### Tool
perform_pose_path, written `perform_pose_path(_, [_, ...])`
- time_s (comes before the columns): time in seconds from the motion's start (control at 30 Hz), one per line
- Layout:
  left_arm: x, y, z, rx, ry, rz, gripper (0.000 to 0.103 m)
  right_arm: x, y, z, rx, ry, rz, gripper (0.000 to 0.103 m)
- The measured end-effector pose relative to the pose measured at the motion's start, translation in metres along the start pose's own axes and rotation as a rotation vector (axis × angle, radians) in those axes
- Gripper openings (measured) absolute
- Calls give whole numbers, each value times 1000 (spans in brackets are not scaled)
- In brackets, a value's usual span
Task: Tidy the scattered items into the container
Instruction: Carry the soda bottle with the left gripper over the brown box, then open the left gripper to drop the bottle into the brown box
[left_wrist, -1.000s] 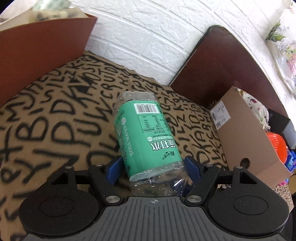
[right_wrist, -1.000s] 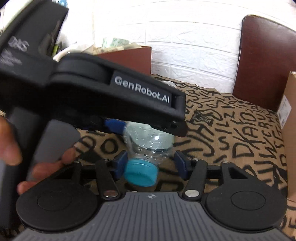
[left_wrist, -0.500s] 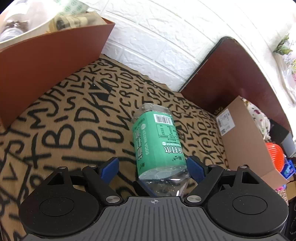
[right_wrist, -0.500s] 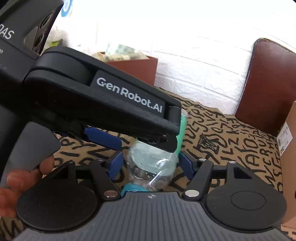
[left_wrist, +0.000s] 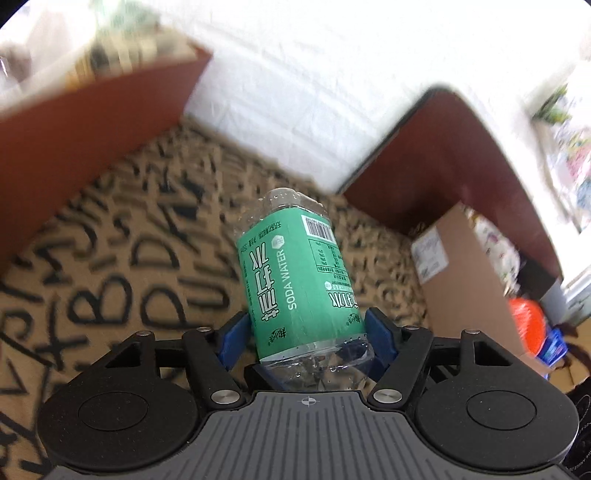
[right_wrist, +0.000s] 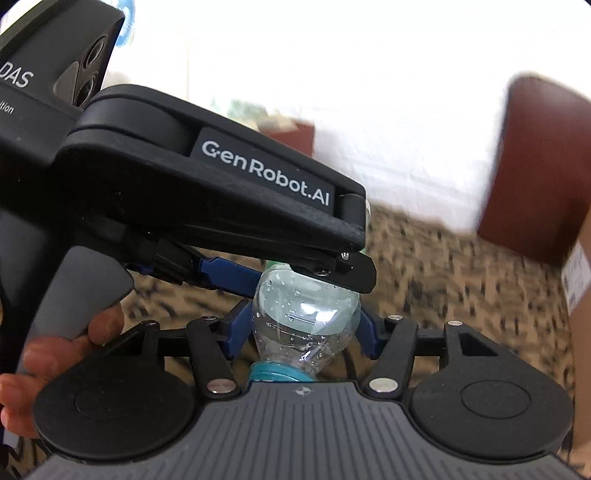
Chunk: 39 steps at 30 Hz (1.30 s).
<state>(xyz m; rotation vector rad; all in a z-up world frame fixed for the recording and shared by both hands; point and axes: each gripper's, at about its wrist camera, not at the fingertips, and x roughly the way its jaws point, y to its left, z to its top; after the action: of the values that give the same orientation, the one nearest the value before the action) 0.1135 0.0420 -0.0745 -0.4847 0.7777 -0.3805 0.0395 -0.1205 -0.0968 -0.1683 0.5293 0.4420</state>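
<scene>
bottle (left_wrist: 299, 280) mid-frame, off the patterned cloth (left_wrist: 110, 280) | left claw (left_wrist: 306, 332) clamped on its lower label, right claw (right_wrist: 295, 325) pinching the clear shoulder | carry level — aim over brown box (left_wrist: 85, 147) upper left, release one claw first

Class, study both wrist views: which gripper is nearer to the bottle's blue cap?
Right. The right gripper straddles the bottle's clear shoulder, with the blue cap just behind its fingers. The left gripper clamps the soda water bottle further along, at the label's lower edge.
</scene>
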Motion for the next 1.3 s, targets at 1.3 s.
perform_pose_path(1.3, [-92,120,139,-256,-455,177,96,144,58,180,-261,-164,377,78])
